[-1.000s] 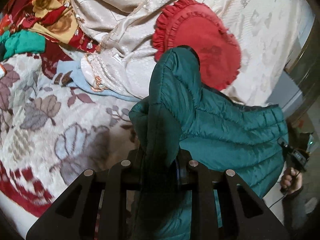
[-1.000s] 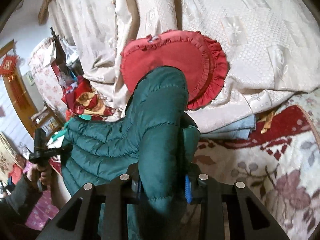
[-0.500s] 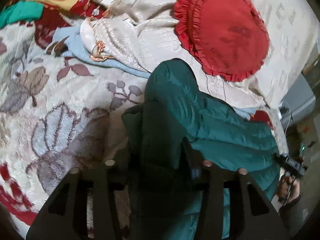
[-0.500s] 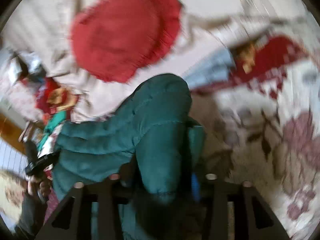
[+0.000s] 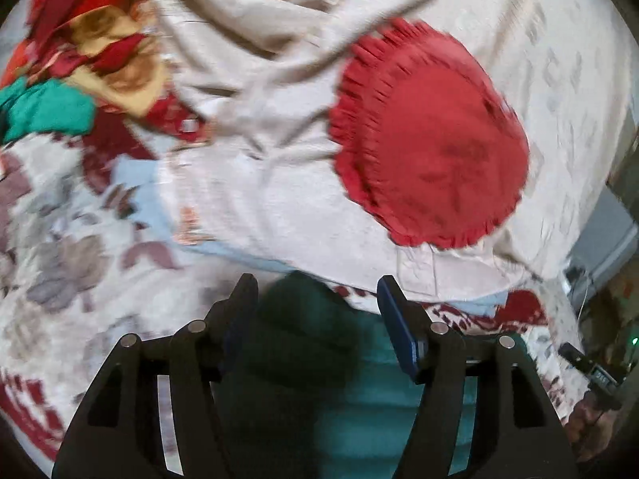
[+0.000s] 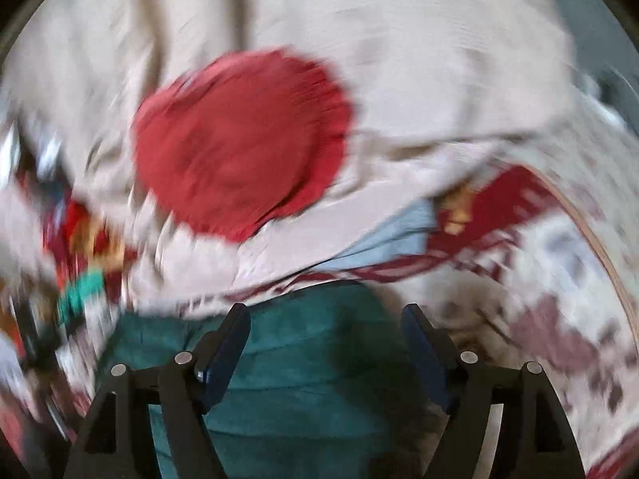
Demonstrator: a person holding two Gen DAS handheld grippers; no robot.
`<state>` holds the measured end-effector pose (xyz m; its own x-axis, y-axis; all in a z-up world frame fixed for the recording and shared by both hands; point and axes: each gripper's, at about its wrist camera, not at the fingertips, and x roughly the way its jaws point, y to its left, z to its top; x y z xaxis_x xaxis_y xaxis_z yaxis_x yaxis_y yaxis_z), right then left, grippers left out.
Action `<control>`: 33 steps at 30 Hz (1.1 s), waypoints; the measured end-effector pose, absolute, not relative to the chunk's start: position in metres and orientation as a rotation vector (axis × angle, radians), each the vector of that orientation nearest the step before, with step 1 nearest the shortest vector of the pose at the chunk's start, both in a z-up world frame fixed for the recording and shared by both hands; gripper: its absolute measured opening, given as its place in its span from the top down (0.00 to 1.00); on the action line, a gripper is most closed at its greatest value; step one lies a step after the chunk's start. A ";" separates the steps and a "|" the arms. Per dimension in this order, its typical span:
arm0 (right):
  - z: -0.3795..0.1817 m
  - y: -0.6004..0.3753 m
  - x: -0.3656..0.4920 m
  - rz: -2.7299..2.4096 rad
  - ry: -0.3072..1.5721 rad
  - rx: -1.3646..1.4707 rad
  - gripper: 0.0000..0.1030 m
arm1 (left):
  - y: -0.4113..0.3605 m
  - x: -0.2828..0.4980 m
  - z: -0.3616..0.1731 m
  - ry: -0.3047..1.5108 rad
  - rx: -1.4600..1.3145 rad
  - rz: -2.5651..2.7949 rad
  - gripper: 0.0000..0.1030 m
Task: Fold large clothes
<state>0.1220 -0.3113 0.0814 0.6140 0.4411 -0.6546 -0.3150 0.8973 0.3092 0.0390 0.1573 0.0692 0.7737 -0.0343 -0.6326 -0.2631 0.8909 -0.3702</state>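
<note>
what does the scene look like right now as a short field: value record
garment: green puffer jacket lying on the floral bedspread
left tool: open, jacket fabric between its fingers, not pinched
right tool: open over the jacket
behind jacket: red heart cushion on a cream quilt
image quality: both views motion-blurred

Floral bedspread (image 5: 60,247) under green jacket (image 6: 303,359), cream quilt (image 5: 279,207).
</note>
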 end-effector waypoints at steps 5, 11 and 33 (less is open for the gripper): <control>0.042 -0.248 0.142 0.482 0.845 0.059 0.27 | 0.118 0.081 0.018 0.843 -0.345 0.174 0.40; -0.020 -0.243 0.165 0.469 0.958 0.065 0.23 | 0.117 0.089 -0.017 0.858 -0.308 0.225 0.39; 0.045 -0.259 0.101 0.454 0.890 0.060 0.11 | 0.079 -0.001 0.072 0.799 -0.173 0.215 0.20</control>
